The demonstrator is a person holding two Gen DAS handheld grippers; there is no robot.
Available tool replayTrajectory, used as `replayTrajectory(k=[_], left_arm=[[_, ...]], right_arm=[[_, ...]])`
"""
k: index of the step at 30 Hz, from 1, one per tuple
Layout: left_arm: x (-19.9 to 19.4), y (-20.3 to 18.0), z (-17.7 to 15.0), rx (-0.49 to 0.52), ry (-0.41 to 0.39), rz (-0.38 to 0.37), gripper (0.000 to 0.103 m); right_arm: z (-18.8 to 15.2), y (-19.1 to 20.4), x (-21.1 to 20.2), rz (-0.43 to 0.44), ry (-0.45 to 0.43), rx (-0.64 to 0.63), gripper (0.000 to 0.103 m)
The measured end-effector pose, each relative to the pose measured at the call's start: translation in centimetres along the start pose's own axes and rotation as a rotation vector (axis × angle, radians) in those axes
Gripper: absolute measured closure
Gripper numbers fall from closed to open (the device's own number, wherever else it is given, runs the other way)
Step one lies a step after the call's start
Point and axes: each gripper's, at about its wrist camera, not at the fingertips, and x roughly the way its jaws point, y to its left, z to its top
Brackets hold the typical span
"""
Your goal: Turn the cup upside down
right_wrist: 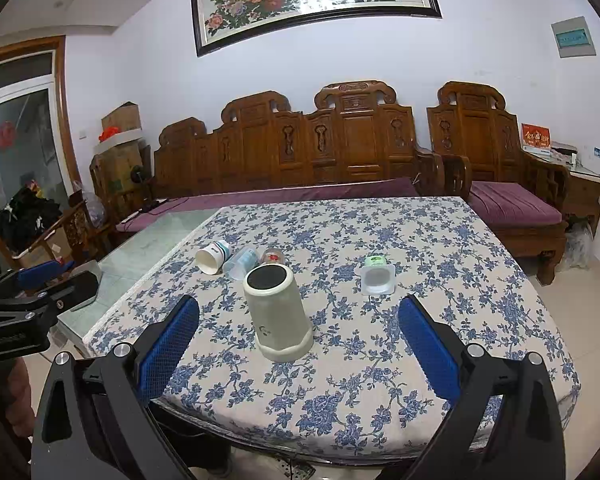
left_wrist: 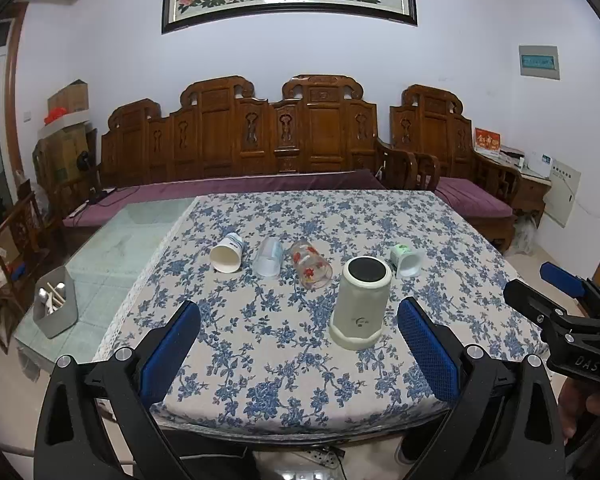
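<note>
Table with a blue flower cloth holds all cups. I take the cream cup as the landmark: it stands upside down, wide rim on the cloth and dark base on top, in the near middle of the table.

Far left of it, off the cloth on the green glass part, stands a grey box with spoons and chopsticks. Behind and left of the cream cup lies a paper cup on its side, mouth toward the camera. Next comes a clear cup, also on its side, then a glass with red flowers, lying just behind the cream cup on its left. Behind and right of the cream cup lies a small white pot with a green bottom.

The left gripper hangs over the near table edge with fingers spread wide and nothing between them; the cream cup is just ahead of its right finger, not touched. The right gripper is to the right of the cream cup, fingers also spread wide and holding nothing, with the cup ahead, closer to its left finger.
</note>
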Motion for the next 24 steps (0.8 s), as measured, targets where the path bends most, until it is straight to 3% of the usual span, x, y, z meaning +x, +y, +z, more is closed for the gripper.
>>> replayTrajectory(k=[24], left_arm=[[-0.51,-0.17,0.05,0.003,-0.023,0.008,0.008]], right_arm=[[0.01,0.29,-0.23,0.000,-0.015,0.000,0.003]])
